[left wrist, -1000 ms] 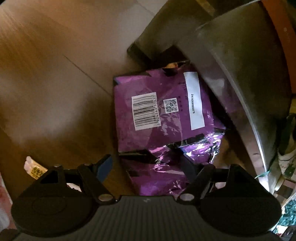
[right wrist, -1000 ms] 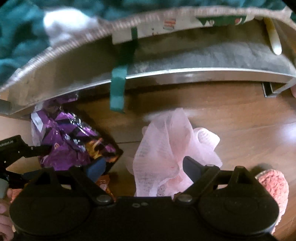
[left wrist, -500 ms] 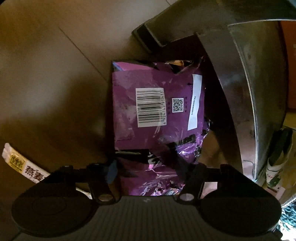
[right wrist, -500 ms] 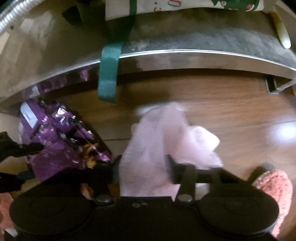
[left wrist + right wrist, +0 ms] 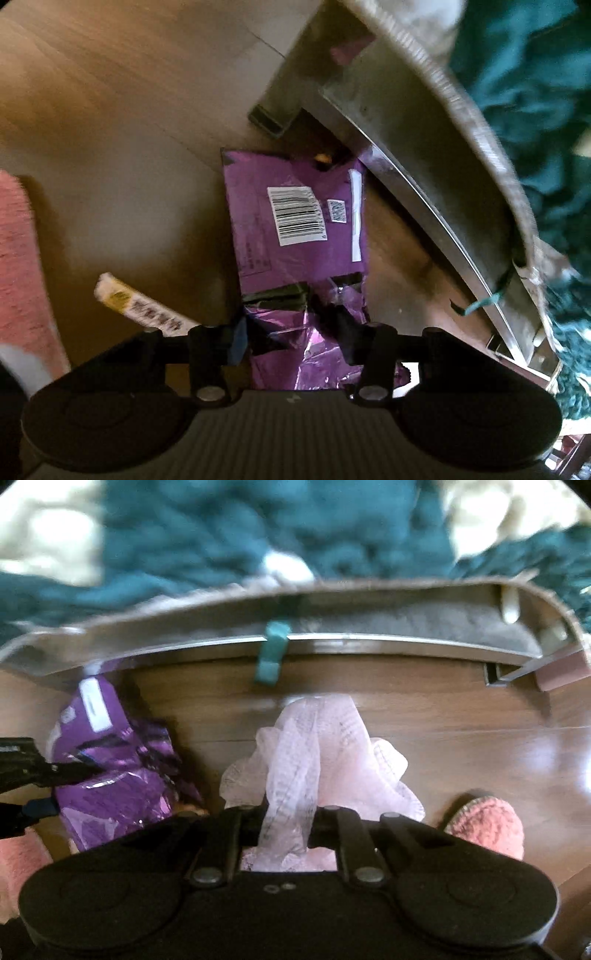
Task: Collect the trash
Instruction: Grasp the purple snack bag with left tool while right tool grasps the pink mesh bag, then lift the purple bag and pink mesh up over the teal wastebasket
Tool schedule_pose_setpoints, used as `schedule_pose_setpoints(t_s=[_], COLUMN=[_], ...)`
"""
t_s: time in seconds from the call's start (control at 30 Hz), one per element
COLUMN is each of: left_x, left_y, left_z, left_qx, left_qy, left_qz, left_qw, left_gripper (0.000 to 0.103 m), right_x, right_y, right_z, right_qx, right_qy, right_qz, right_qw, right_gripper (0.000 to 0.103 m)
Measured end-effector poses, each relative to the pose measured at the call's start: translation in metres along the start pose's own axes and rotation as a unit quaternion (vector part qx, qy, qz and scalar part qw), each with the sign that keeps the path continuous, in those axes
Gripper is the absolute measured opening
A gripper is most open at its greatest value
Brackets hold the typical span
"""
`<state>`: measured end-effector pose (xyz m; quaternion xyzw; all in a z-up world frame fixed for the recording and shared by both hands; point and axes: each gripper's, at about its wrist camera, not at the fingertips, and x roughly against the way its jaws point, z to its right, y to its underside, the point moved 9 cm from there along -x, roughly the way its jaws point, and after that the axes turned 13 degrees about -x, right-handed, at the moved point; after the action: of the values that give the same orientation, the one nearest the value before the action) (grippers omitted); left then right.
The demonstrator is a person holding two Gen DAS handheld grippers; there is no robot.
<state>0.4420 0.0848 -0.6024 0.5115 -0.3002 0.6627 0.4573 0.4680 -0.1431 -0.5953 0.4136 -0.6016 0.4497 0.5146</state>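
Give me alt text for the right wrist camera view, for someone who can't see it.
The right gripper, its jaws closing, pinches a pink mesh net above a wooden floor. To the left, the left gripper grips a crumpled purple wrapper; a metal frame and teal blanket lie beyond.

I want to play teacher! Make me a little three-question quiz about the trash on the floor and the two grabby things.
1. True or false: the right gripper has its jaws closing on the pink mesh net.
2. What colour is the snack bag between the left gripper jaws? A) green B) purple C) orange
3. Fill in: on the wooden floor, left of the bag, lies a small white and ____ wrapper.

Key: 1 true; 2 B; 3 yellow
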Motion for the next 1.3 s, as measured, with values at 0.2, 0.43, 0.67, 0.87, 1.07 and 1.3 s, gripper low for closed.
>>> schedule_pose_setpoints(t_s=[0.2,0.43,0.67,0.87,1.07,1.3], left_x=[0.066,0.146,0.222,0.295,0.361,0.437], left_y=[0.015,0.039,0.07,0.088,0.102,0.112], left_z=[-0.004,0.002,0.022,0.048,0.078,0.117], left_qx=[-0.011,-0.033,-0.074,-0.104,-0.16,-0.225], left_qy=[-0.017,-0.018,0.001,0.027,0.023,0.021], left_qz=[0.022,0.046,0.09,0.138,0.187,0.245], left_qw=[0.9995,0.9982,0.9931,0.9846,0.969,0.9428], left_gripper=[0.044,0.044,0.044,0.044,0.044,0.044], right_x=[0.073,0.156,0.242,0.314,0.384,0.46], right_y=[0.008,0.033,0.054,0.071,0.081,0.083], right_z=[-0.003,0.002,-0.001,-0.007,-0.011,-0.021], right_qx=[0.0,0.004,0.029,0.064,0.101,0.139], right_qy=[-0.038,-0.081,-0.123,-0.149,-0.167,-0.183], right_qz=[0.027,0.064,0.113,0.157,0.204,0.265], right_qw=[0.999,0.995,0.986,0.974,0.959,0.936], right_gripper=[0.012,0.012,0.012,0.012,0.012,0.012])
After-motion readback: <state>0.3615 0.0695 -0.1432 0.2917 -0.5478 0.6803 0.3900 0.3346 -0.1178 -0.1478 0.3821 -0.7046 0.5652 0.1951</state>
